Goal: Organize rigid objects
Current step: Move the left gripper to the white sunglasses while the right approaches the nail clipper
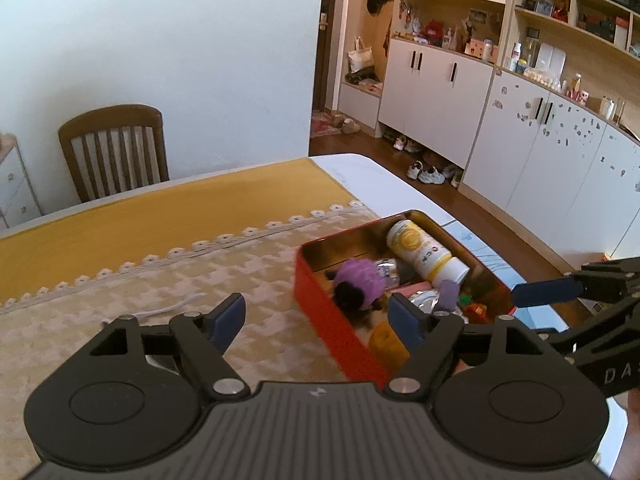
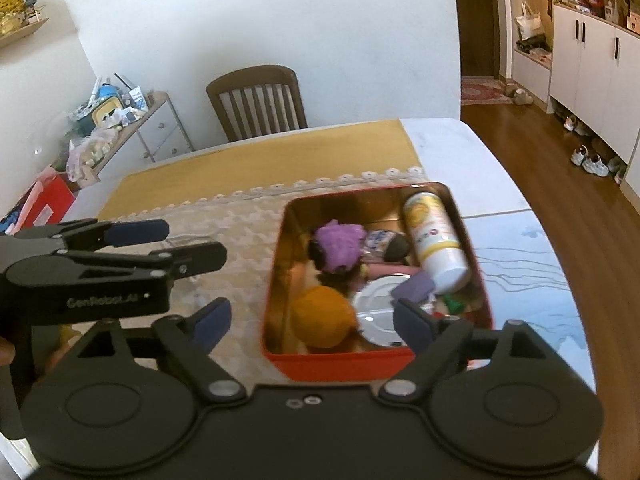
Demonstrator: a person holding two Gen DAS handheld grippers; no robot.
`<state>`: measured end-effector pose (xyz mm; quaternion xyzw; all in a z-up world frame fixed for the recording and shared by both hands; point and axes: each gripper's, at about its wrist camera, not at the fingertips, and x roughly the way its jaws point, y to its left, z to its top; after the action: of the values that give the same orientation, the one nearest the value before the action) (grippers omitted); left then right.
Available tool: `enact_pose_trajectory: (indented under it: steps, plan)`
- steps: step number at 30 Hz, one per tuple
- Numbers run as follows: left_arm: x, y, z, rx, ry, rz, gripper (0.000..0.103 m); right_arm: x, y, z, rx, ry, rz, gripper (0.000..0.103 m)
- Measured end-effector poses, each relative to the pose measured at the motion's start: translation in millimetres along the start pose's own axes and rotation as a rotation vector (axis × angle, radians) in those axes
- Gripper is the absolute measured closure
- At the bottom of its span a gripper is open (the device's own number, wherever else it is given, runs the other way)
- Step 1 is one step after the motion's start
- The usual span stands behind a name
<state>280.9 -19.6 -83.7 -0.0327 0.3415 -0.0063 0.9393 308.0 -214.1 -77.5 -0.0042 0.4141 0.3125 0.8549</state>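
Your left gripper [image 1: 318,320] has its jaws spread, nothing between the blue pads; its right pad hangs over the near left part of the red tin [image 1: 340,316], its left pad over the cream patterned cloth [image 1: 120,292]. Your right gripper [image 2: 308,322] is spread wider, also holding nothing; its right pad sits above the tin's near right corner and its left pad is outside the tin, over the cloth. In the right wrist view the left gripper shows side-on, just left of the tin.

One tin sits on the table, open, with a gold inside, and it lies in front of and below both pairs of jaws, touching neither. Count what's in it: one white bottle with a yellow label [image 2: 434,236] lying along the far right wall; one purple fluffy ball [image 2: 340,244] with a dark patch toward the far left; one orange rounded thing [image 2: 324,316] in the near left corner; one silver disc [image 2: 378,312] lying flat beside it; one small purple block [image 2: 414,286] resting on the disc's far edge. Small green and red bits in the near right corner are too blurred to name or count.

Beyond the tin, one mustard runner [image 2: 260,160] crosses the table, and one wooden chair [image 2: 258,100] stands at the far edge.
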Motion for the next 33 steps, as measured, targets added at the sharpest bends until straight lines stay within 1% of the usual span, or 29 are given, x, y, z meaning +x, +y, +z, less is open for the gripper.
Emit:
enact_pose_trajectory:
  steps: [3,6,10,16,22,24,28,33]
  plan:
    - [-8.6,12.4,-7.1,0.015,-0.015,0.009,0.021,1.8,15.2,-1.4,-0.012,-0.012,0.006,0.007]
    - [-15.4,24.4,-15.3,0.034,-0.025,0.028,0.02,4.4,31.4,-3.5,-0.031,-0.036,0.002,0.0]
    - [-21.2,44.4,-26.1,0.029,-0.022,0.039,0.02,11.9,52.4,-5.9,-0.064,-0.038,-0.009,0.0]
    - [-20.7,78.8,-39.0,0.012,-0.007,0.069,0.02,33.4,78.3,-11.4,-0.084,-0.003,-0.005,0.0]
    - [-9.4,122.4,-42.8,-0.068,0.015,0.102,0.02,56.4,106.4,-18.1,-0.159,0.031,0.001,0.0]
    - [-3.6,132.6,-44.0,-0.073,0.025,0.112,0.02,66.3,114.6,-18.9,-0.176,0.05,0.01,0.001]
    - [9.4,150.3,-47.3,-0.05,0.026,0.141,0.02,83.9,125.8,-20.9,-0.205,0.08,0.009,0.005]
    - [32.0,170.2,-51.5,-0.027,0.05,0.164,0.02,104.7,135.1,-20.7,-0.244,0.105,-0.009,0.015]
